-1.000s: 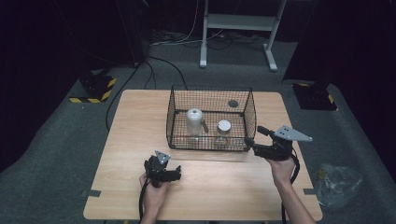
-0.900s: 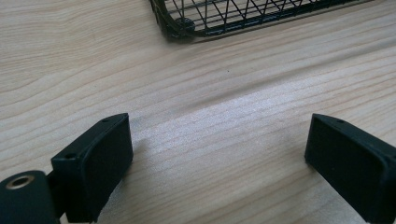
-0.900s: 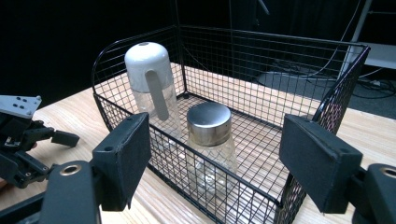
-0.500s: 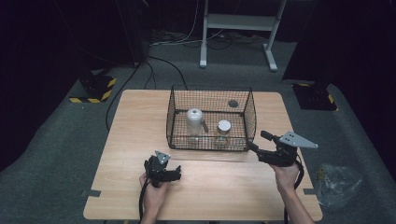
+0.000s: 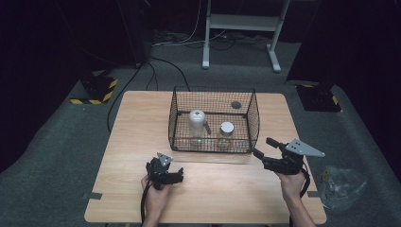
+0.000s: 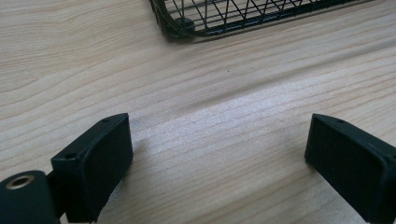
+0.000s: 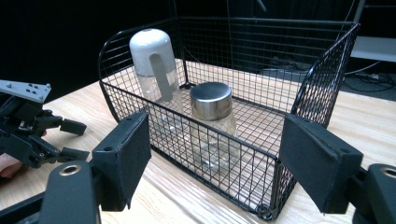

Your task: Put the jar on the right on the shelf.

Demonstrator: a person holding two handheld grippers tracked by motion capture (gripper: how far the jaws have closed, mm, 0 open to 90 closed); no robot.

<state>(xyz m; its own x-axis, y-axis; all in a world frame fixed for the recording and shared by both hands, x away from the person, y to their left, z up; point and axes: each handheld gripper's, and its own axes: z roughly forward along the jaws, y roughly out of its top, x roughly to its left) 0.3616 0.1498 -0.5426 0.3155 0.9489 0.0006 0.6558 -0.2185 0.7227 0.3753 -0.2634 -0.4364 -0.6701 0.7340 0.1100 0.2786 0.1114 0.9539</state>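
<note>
From above, we see a person's two hands at the near edge of a wooden table [image 5: 132, 123], each holding a black gripper. The left gripper [image 5: 176, 175] lies low over the boards with its jaws spread wide and nothing between them; its own camera shows bare wood grain between the two pads and, at the top, just the near bottom corner of the wire basket [image 6: 196, 21], detail too small to read from overhead. The right gripper [image 5: 265, 152], topped by its grey three-cornered plate, sits just off the basket's near right corner, jaws likewise parted and empty. Its camera gives us what the overhead cannot: a side-on look through the mesh at two clear containers standing upright inside the basket, a taller bottle with a white domed cap [image 7: 152, 60] and, nearer and beside it, a squat glass jar with a silver metal lid [image 7: 212, 116]. That view also catches the left gripper at its left edge, jaws apart above the table. From the high view we find the bottle towards the left of the basket and the jar near its front wall, plus a small dark disc [image 5: 235, 105] lying in the basket's far right corner. Beyond the table, we make out grey carpet, a yellow-and-black striped block [image 5: 97, 90], trailing cables and the white legs of a stand [image 5: 241, 28]; a crumpled clear plastic bag [image 5: 343, 184] lies on the floor to the right.
</note>
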